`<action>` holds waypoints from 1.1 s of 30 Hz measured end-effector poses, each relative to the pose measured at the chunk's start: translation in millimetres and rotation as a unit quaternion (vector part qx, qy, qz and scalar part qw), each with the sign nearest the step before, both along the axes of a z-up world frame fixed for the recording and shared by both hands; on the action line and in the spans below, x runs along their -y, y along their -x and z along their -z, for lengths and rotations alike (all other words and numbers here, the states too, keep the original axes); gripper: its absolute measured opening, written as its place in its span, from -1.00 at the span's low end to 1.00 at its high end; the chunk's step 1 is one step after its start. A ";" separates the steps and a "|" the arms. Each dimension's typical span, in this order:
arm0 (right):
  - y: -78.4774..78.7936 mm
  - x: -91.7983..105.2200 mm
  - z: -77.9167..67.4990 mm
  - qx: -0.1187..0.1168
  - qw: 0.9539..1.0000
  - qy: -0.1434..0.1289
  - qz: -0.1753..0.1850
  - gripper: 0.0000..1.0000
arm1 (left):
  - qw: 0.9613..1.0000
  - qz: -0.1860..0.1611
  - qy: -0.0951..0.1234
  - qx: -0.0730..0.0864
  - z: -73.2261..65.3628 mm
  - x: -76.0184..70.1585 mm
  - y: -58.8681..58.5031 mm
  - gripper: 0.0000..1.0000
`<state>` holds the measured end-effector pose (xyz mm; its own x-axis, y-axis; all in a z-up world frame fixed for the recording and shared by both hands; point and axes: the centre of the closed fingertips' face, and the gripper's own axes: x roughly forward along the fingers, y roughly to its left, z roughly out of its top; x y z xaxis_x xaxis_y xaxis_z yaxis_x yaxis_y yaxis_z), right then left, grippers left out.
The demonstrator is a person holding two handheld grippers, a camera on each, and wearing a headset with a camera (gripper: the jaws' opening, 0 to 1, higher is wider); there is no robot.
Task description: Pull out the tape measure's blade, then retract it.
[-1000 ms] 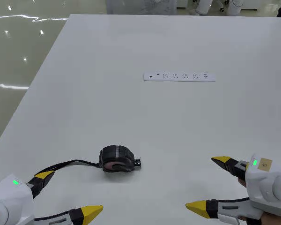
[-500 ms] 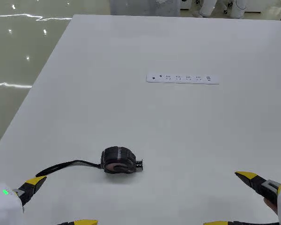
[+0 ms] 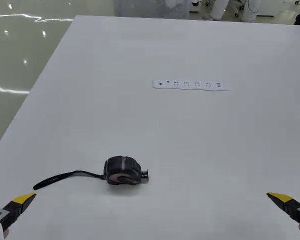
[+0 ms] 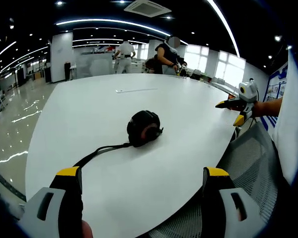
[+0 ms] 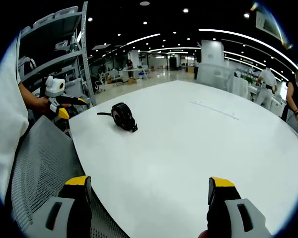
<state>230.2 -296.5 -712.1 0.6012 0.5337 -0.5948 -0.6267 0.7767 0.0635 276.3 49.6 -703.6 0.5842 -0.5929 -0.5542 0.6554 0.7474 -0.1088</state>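
Left gripper view looks along the left gripper (image 4: 143, 173), whose jaws stand wide apart with nothing between them, their yellow tips at the near edge of the white desk (image 4: 114, 163). Ahead of them the tape measure (image 4: 144, 128) lies on the desk, well apart from the gripper. It has a black case with a round reddish face turned towards the camera. Its black strap (image 4: 102, 151) trails from the case back towards the left gripper without reaching it. Off to the side the right gripper (image 4: 236, 111) is held in a hand past the desk's edge, over a grey mesh surface (image 4: 258, 153). Two people (image 4: 166, 52) stand beyond the far end of the desk.

In the right gripper view the right gripper also has its jaws spread and empty, and the tape measure sits far ahead on the desk. A metal shelving rack (image 5: 54, 44) rises behind the other gripper.

In the head view the tape measure rests in the near left part of the desk, lying on its side. The blade's end hook sits tight at the mouth of the case on its right, so the blade is fully inside. The strap runs out to the left in a loose curve. One yellow jaw tip pokes in at each bottom corner, both far from the case. A white power strip (image 3: 191, 84) lies flat further back, and a glossy floor (image 3: 20, 60) shows to the left of the desk.
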 end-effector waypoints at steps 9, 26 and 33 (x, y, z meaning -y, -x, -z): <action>4.6 3.8 1.5 -0.001 1.000 0.003 0.004 0.98 | 1.000 0.007 -0.001 -0.001 -0.9 4.1 1.1 0.98; 4.0 -2.8 1.7 -0.006 1.000 0.000 -0.002 0.98 | 1.000 0.022 -0.009 0.004 -5.6 12.3 4.1 0.98; 4.6 -3.2 1.9 -0.007 1.000 -0.001 -0.002 0.97 | 1.000 0.025 -0.013 0.013 -6.9 13.1 3.0 0.98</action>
